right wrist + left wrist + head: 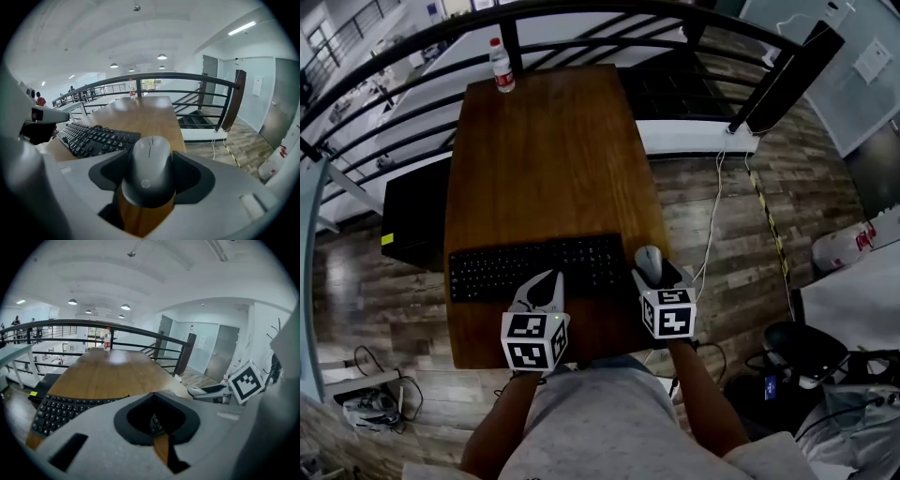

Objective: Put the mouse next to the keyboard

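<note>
A grey mouse (649, 262) sits low over the wooden table (553, 159), just right of the black keyboard (534, 267) and close to the table's right edge. My right gripper (654, 272) is shut on it. In the right gripper view the dark pads press both flanks of the mouse (150, 161), with wood showing beneath it and the keyboard (93, 138) to its left. My left gripper (547, 279) hovers over the keyboard's front edge, shut with nothing held. Through its narrow slit only keys and wood show.
A water bottle (502, 66) stands at the table's far left corner. Black railing (581, 23) runs behind the table. A black box (412, 216) sits left of the table, and a white cable (712, 216) trails on the floor at the right.
</note>
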`<act>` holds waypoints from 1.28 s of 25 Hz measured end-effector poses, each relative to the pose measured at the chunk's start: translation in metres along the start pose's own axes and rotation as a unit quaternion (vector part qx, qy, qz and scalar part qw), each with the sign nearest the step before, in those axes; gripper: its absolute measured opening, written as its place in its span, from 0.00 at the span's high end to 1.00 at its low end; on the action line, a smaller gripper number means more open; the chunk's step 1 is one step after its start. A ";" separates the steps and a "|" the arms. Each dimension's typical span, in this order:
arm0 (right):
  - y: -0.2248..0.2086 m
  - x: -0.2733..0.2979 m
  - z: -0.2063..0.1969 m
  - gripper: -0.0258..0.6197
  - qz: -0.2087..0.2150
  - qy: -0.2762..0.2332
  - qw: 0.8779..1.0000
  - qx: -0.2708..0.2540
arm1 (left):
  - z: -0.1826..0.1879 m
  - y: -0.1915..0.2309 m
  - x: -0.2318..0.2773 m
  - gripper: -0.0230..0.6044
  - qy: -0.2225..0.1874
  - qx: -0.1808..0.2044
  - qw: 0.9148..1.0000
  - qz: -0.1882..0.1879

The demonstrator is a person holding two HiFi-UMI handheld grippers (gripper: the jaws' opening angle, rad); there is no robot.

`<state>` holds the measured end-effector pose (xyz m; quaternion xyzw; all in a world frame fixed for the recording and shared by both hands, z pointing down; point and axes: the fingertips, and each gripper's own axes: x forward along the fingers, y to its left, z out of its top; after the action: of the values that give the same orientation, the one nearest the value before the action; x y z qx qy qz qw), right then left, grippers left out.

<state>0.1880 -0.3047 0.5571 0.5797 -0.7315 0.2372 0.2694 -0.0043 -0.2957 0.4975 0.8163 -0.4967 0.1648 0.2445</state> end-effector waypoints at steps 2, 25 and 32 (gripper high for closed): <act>-0.005 0.009 0.000 0.50 0.004 0.005 1.000 0.002 | 0.002 -0.001 0.005 0.98 0.001 0.000 1.000 0.007; -0.028 0.058 -0.014 0.49 -0.009 0.048 0.997 0.063 | 0.019 0.017 0.016 0.97 -0.006 -0.005 0.998 0.055; -0.028 0.062 -0.019 0.49 -0.018 0.052 0.997 0.049 | 0.020 0.020 0.015 0.97 -0.008 -0.007 0.998 0.059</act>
<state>0.2060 -0.3431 0.6138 0.5920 -0.6938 0.2976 0.2821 -0.0145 -0.3257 0.4938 0.7854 -0.5469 0.1688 0.2357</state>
